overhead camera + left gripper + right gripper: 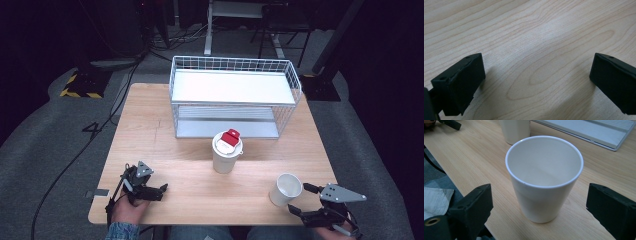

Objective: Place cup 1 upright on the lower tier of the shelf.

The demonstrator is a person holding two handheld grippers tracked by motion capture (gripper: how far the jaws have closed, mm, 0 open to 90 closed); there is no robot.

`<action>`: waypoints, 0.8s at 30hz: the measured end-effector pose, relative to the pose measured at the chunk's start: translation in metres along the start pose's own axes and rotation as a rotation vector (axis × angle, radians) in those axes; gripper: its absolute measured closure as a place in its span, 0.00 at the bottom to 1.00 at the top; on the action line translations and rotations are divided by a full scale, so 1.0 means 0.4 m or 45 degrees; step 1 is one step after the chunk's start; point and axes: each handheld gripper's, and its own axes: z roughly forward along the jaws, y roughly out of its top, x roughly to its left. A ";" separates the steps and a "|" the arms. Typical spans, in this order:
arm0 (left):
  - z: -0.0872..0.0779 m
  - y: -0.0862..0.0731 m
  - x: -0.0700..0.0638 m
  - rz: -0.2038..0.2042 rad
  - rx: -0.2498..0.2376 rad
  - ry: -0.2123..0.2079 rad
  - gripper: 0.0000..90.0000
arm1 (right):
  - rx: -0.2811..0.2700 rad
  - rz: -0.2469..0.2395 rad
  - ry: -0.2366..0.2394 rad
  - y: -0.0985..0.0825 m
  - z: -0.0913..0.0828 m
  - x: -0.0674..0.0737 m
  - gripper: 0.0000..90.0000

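Standing on the table [165, 150]: two cups [285, 189], one wire rack [235, 95].

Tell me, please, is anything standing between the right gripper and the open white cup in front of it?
Nothing visible: the right gripper faces the open cup with open jaws and bare table between.

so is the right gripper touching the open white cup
Apart. In the right gripper view the right gripper has both jaws standing wide of the open white cup, with bare table visible on each side.
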 end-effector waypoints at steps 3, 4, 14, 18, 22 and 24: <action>0.000 0.000 0.000 0.000 0.000 0.000 0.01 | 0.008 0.005 0.008 0.002 0.015 -0.001 0.08; 0.000 0.000 0.000 0.000 0.000 0.000 0.01 | 0.009 0.003 0.009 0.002 0.020 -0.001 0.08; 0.000 0.000 0.000 0.000 0.000 0.000 0.01 | 0.027 0.029 0.033 0.006 0.075 -0.012 0.08; 0.000 0.000 0.000 0.000 0.000 0.000 0.01 | 0.046 0.032 0.036 0.005 0.090 -0.012 0.08; 0.000 0.000 0.000 0.000 0.000 0.000 0.01 | 0.060 0.061 0.053 -0.001 0.105 -0.017 0.10; 0.000 0.000 0.000 0.000 0.000 -0.001 0.01 | 0.066 0.057 0.060 -0.003 0.107 -0.017 0.14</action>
